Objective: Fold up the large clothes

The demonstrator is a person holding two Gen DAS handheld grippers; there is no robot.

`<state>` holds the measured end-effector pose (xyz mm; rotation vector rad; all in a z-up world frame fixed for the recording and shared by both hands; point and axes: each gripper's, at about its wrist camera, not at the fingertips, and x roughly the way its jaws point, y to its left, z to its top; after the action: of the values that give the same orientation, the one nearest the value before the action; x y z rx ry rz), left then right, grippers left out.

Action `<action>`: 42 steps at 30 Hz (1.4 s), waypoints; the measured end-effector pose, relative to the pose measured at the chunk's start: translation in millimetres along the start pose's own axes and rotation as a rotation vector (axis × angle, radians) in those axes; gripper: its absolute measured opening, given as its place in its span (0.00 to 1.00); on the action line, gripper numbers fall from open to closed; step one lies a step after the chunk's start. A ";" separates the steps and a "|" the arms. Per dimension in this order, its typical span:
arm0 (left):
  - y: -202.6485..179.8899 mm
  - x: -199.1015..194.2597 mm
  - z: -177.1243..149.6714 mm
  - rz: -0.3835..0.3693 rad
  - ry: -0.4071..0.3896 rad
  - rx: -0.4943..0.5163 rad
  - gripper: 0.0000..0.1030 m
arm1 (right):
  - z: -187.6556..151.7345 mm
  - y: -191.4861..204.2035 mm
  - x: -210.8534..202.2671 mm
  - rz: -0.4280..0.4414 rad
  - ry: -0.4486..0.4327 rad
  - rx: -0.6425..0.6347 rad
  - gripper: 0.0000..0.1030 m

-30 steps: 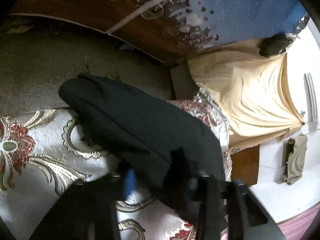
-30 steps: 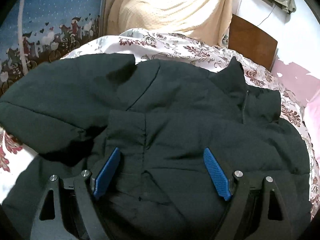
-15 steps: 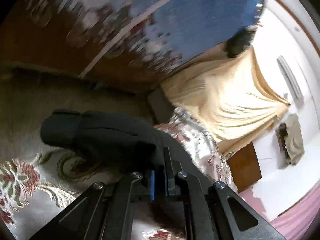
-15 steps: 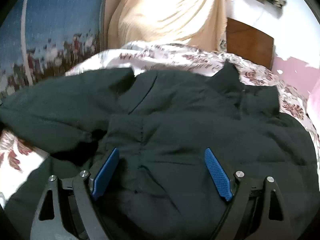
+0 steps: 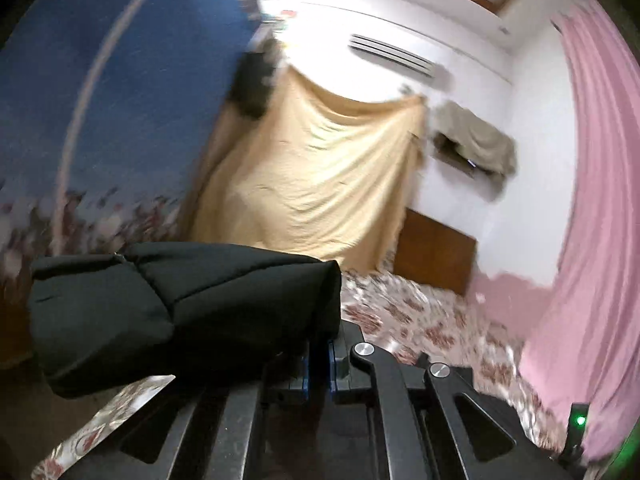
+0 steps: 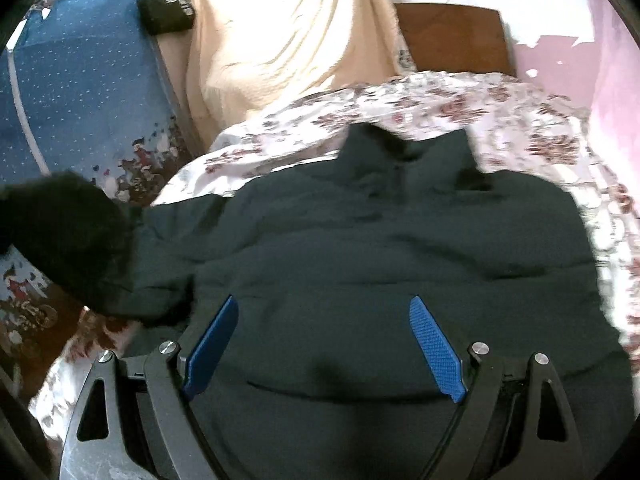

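1. Lots was hard to read here. The left wrist view was smeared with blur, so the blue patterned wall hanging (image 5: 120,92) and the floral bedspread (image 5: 420,316) were mostly mush. The left tool's (image 5: 319,364) pads were half buried behind dark fabric, and you couldn't see where that fabric joined the rest of the garment from that side.
2. The left tool was squeezed all the way shut, pinching the sleeve (image 5: 160,312) of the black jacket (image 6: 380,248). The sleeve stuck out to the left of the tool, lifted off the bed, puffy and quilted with seam lines.
3. The right tool (image 6: 324,344) had its blue pads spread wide with nothing gripped, hanging over the jacket's lower body.
4. The jacket itself lay spread on the bedspread, collar (image 6: 404,144) pointing toward the headboard (image 6: 452,36), body fairly flat with soft wrinkles. In the right wrist view the raised sleeve was a dark blurry lump at the left edge.
5. Around it: a beige sheet (image 6: 280,40) draped past the bed, a small black bag (image 6: 166,10) hanging by it, a pink curtain (image 5: 580,200) on the right, an air conditioner (image 5: 392,56) up on the wall.
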<state>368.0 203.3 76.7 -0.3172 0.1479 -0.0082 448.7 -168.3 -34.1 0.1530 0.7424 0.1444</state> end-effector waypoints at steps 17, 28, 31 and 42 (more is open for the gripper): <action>-237.9 74.8 -139.1 -0.383 0.510 0.412 0.09 | -30.7 -185.3 -47.5 -0.005 -0.160 0.388 0.82; -248.9 66.7 -207.5 -0.515 0.617 0.490 0.65 | -56.5 -225.5 -25.3 0.090 -0.150 0.547 0.82; -245.7 57.2 -204.2 -0.559 0.583 0.467 0.73 | -60.3 -232.1 -21.2 0.154 -0.157 0.588 0.82; -195.3 62.9 -179.7 -0.661 0.588 0.103 0.89 | -71.8 -235.7 5.7 0.458 -0.038 0.743 0.91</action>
<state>406.9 -40.0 -40.3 -0.2418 0.6178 -0.7664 422.0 -391.8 -134.6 1.0332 0.6854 0.2951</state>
